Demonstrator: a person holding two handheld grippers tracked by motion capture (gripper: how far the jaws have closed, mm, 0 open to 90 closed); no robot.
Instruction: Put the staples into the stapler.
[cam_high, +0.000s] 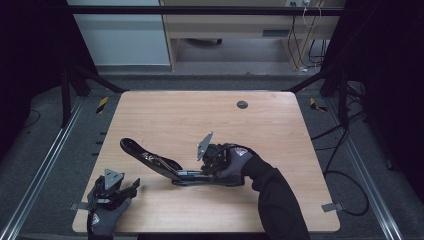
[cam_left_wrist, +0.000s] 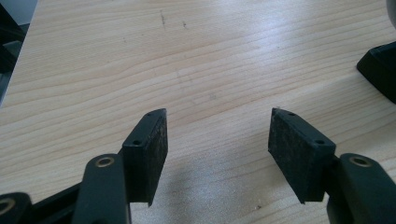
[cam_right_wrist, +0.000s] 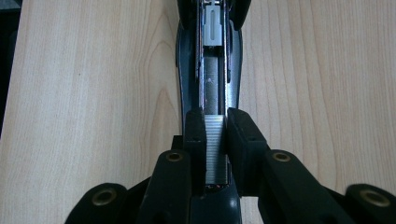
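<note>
Open stapler (cam_high: 165, 165) lying on the worktop (cam_high: 200, 120) near the middle, staple strip (cam_right_wrist: 215, 144) in its tray between the right tongs (cam_right_wrist: 215, 140), left tongs (cam_high: 131, 187) near the front left corner, well apart from stapler

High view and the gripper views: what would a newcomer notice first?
A black stapler lies flipped open mid-table. The right tongs pinch a silvery strip of staples over its open channel. The left tongs gape above bare wood at the table's near-left corner.

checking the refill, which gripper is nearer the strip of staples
Right. The right gripper grips the strip of staples over the open stapler; the left gripper rests apart, near the table's front left.
</note>
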